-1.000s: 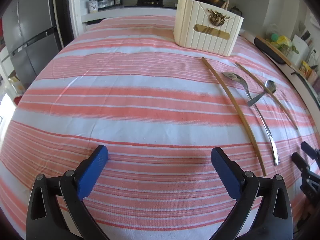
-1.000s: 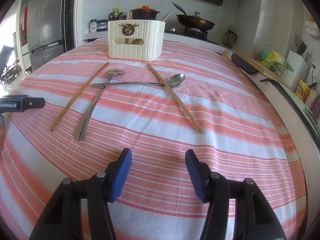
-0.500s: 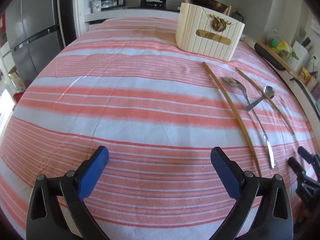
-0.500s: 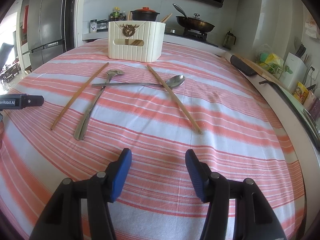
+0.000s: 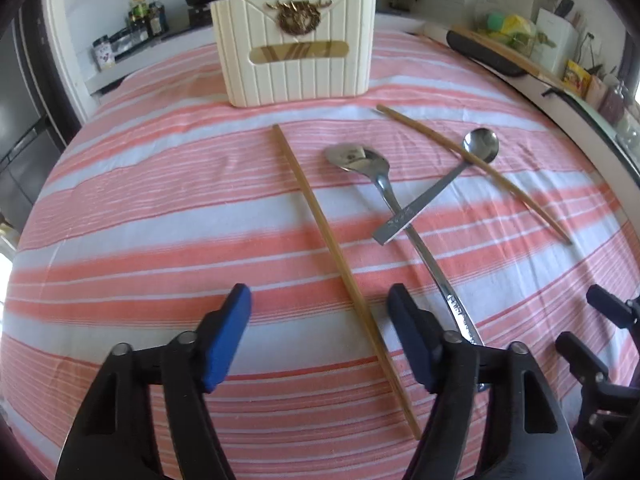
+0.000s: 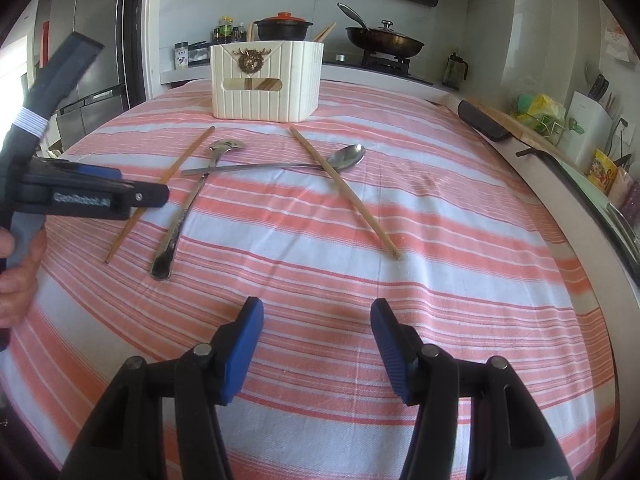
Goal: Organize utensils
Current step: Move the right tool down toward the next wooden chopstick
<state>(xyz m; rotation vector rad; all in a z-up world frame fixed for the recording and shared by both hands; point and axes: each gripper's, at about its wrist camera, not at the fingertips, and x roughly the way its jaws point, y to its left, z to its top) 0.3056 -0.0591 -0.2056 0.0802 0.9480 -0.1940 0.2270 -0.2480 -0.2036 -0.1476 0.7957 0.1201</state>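
A cream ribbed utensil holder [image 5: 294, 54] [image 6: 266, 80] stands at the far side of the striped cloth, with chopsticks inside. On the cloth lie two wooden chopsticks, one [image 5: 340, 264] [image 6: 160, 196] near my left gripper and one [image 5: 472, 168] [image 6: 344, 192] further right. A long spoon [image 5: 400, 216] [image 6: 188, 208] and a short spoon [image 5: 440, 184] [image 6: 280, 164] lie crossed between them. My left gripper [image 5: 320, 312] [image 6: 96, 196] is open, its jaws straddling the near chopstick's lower part, just above it. My right gripper [image 6: 316, 320] is open and empty over bare cloth.
The table's right edge [image 6: 560, 208] borders a counter with a dark tray [image 6: 484, 120], a knife block and packets. A stove with a pot [image 6: 284, 28] and a pan [image 6: 384, 42] is behind the holder. A fridge [image 6: 88, 60] stands at the left.
My left gripper has swung right and forward over the near chopstick, and its jaws have narrowed. My right gripper has stayed almost still.
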